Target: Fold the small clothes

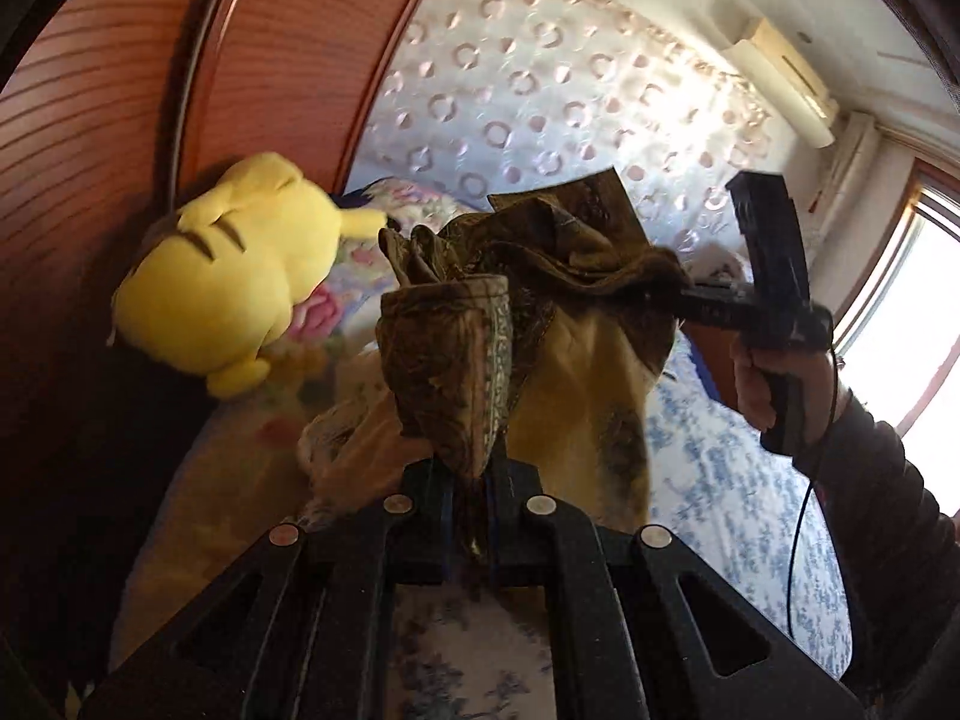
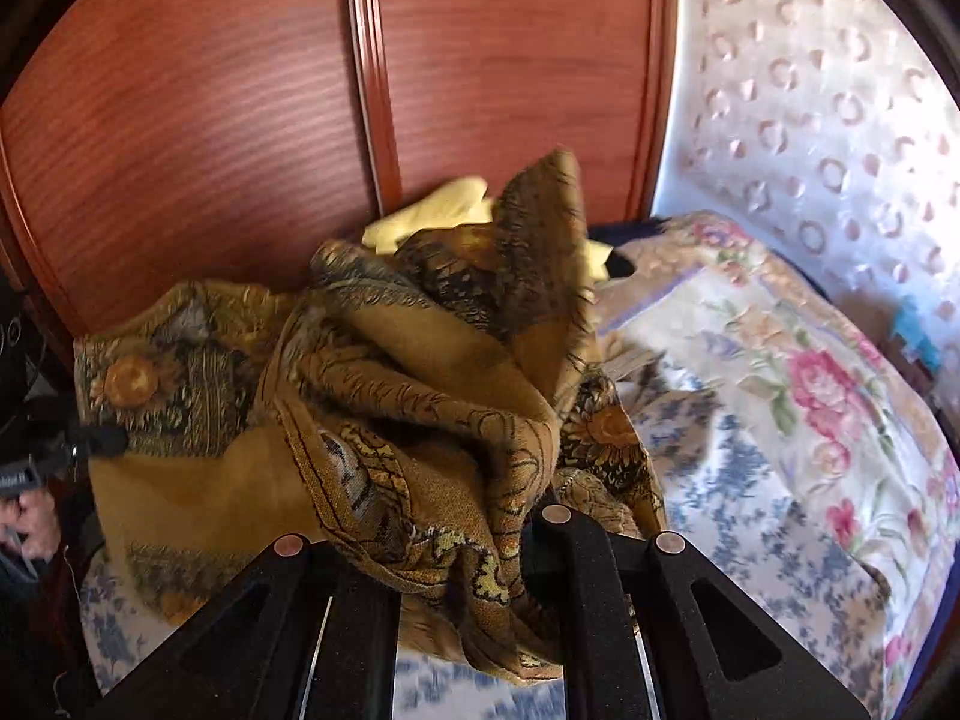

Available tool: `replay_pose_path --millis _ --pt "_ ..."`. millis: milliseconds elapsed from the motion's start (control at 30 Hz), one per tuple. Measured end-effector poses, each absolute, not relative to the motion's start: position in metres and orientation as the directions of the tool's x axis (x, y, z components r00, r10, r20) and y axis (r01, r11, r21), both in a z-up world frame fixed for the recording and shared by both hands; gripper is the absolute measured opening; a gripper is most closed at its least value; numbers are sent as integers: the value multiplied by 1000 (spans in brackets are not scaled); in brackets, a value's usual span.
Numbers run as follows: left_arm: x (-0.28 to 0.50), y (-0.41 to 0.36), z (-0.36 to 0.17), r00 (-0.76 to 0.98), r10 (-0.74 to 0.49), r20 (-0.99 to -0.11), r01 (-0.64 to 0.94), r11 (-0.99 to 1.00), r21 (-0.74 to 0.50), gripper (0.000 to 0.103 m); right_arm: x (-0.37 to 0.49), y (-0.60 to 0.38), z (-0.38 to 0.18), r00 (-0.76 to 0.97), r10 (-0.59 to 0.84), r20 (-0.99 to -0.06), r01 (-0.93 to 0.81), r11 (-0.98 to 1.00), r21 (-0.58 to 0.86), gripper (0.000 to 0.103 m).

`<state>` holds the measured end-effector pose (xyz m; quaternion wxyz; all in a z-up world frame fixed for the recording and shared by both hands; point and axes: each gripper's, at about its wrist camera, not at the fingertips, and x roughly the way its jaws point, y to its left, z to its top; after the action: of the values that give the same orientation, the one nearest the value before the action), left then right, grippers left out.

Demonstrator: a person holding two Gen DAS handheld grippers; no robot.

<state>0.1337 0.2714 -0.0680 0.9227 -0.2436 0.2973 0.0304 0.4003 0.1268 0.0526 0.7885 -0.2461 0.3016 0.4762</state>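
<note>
Daylight pours in from the window [image 1: 918,324] at the right edge of the left wrist view, blown out to plain white. It glares off the patterned curtain [image 1: 540,78] across the upper middle, washing out its print. The lower left of that frame sinks into deep shadow. In the right wrist view the curtain [image 2: 828,120] at upper right is bright too, while the wooden panels [image 2: 210,138] carry soft banded light. Both frames bend strongly at the rims, with black corners. The bedspread [image 2: 720,510] and cloth edges smear with motion blur.
</note>
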Motion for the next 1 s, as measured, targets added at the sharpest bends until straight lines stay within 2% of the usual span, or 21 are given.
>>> replay_pose_path --millis 33,100,133,167,333,467,633,733,833,1000 --pt "133 271 -74 816 -82 -572 -213 878 -429 8 406 128 51 364 602 -711 -899 428 -97 15" --pt "129 273 -81 809 -77 -583 -224 876 -426 8 420 125 53 359 614 -704 -893 445 -68 29" --pt "128 272 -84 805 -76 -588 -229 875 -426 8 426 125 56 370 621 -691 -885 462 -59 41" --pt "128 272 -87 802 -77 -592 -231 874 -428 8 423 128 63 379 632 -676 -877 478 -45 49" --pt "123 270 -83 796 -77 -600 -233 877 -421 8 452 110 75 444 663 -603 -807 588 53 54" --pt "126 270 -84 787 -63 -613 -247 879 -408 8 441 101 72 556 601 -574 -735 678 -3 55" --pt "125 269 -81 789 -54 -612 -246 885 -396 8 366 79 73 554 655 -513 -753 658 27 54" --pt "126 267 -78 790 -44 -611 -241 895 -376 8 347 58 55 527 656 -540 -764 645 37 54" --pt "125 267 -77 794 -40 -607 -238 897 -371 9 349 32 38 478 653 -587 -740 660 130 54" --pt "125 266 -75 794 -34 -606 -238 902 -361 9 373 36 18 405 677 -614 -704 660 263 54"
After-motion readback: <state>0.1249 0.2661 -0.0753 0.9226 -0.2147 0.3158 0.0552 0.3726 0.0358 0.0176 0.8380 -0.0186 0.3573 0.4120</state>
